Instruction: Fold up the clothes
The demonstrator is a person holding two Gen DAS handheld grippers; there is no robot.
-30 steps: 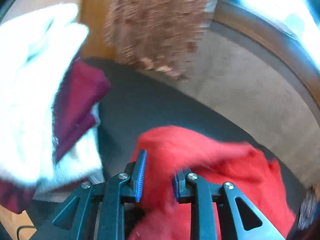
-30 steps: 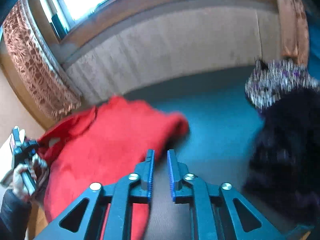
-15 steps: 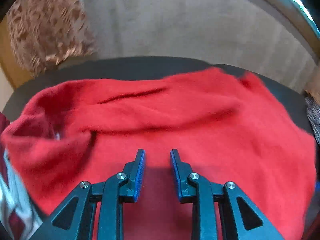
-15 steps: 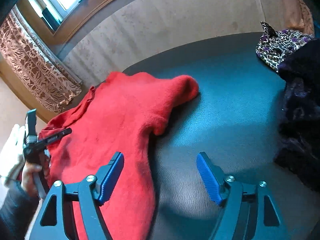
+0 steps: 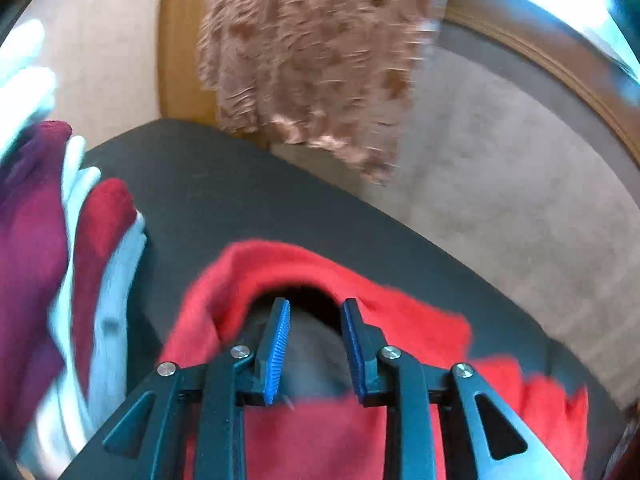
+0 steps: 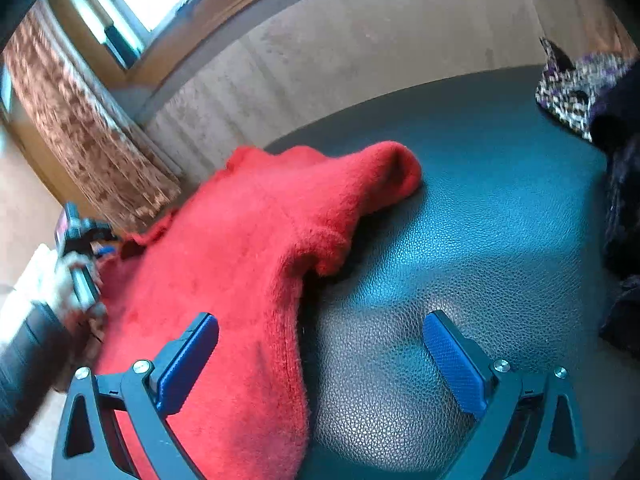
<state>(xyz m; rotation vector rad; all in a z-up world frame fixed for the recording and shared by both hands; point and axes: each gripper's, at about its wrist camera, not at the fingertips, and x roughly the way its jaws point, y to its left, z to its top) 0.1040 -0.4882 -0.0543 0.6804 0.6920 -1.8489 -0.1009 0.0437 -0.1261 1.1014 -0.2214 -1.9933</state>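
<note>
Left gripper (image 5: 314, 322): jaws narrow, nothing gripped, over the neckline of the red sweater (image 6: 248, 248). Sweater lies on the dark table (image 6: 500, 216). Right gripper (image 6: 320, 344): jaws just opened wide, straddling the sweater's hem. White-and-maroon clothes (image 5: 52, 260) left; dark pile (image 6: 620, 208) right.

We've got open tabletop (image 6: 500, 208) right of the red sweater (image 6: 248, 248). Dark clothes pile (image 6: 620, 208) blocks the far right edge, maroon-and-white stack (image 5: 60, 260) the left (curtain (image 5: 312, 60) behind).
</note>
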